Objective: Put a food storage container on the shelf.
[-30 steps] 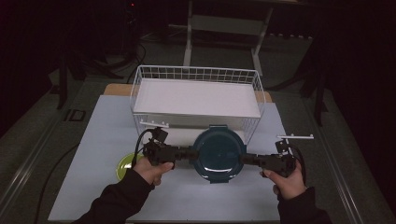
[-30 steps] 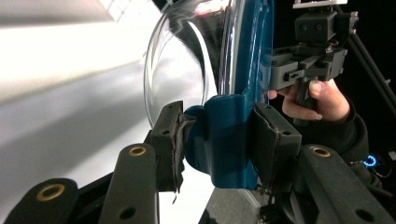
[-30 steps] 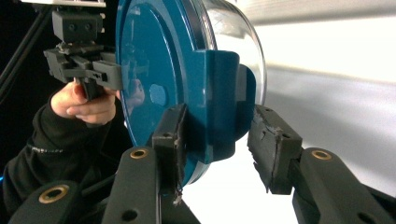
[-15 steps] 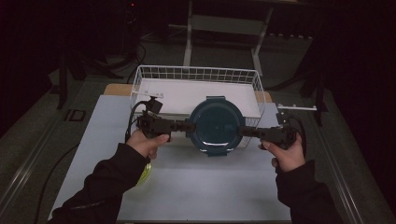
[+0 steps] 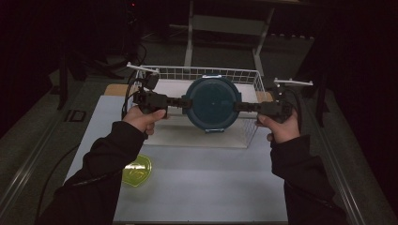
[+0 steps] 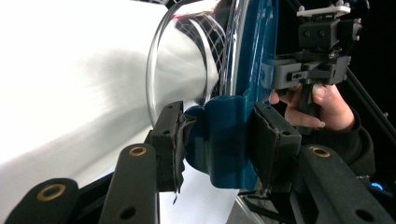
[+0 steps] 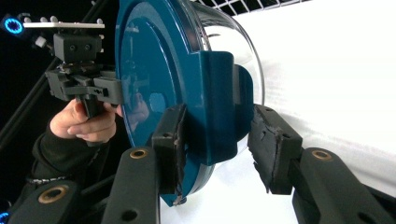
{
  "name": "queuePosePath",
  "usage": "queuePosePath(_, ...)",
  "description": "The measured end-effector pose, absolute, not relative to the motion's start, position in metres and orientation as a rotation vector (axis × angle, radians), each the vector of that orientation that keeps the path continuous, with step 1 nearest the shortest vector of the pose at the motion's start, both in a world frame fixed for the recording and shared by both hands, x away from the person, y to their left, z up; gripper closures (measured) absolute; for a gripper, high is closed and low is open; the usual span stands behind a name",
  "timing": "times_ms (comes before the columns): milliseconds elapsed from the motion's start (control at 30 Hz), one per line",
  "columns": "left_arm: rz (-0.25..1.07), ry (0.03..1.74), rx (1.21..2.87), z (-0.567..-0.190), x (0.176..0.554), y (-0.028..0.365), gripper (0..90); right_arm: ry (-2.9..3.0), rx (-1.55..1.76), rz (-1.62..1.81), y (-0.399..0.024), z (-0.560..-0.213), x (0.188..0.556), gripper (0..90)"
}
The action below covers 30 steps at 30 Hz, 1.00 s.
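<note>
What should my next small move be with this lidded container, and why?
Probably carry it a little farther forward, then lower it into the wire basket. Both grippers, left gripper and right gripper, clamp the side latches of the round container with the blue lid, holding it in the air over the basket's near edge, not yet centred above the basket's white floor.
</note>
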<state>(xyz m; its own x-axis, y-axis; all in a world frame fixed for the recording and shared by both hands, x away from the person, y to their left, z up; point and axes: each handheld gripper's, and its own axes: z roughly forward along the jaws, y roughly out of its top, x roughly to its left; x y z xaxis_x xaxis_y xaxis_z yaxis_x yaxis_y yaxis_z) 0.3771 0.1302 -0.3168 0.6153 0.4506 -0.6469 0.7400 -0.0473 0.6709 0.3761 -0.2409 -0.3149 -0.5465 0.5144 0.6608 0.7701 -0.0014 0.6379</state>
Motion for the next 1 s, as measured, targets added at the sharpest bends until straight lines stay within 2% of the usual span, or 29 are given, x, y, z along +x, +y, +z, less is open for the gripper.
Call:
queuePosePath(400, -0.304, 1.057, 1.627, -0.324, 0.404, 0.141, 56.1, -2.013, -1.418, -1.546, -0.227, -0.314, 0.401, 56.8)
queuePosePath(967, -0.284, 1.130, 1.556, -0.329, 0.415, 0.138, 53.6, -1.970, -1.532, -1.510, -0.223, -0.317, 0.415, 53.2)
queuePosePath(1000, -0.279, 1.138, 1.555, -0.329, 0.415, 0.136, 52.6, -1.989, -1.560, -1.502, -0.223, -0.316, 0.416, 57.0)
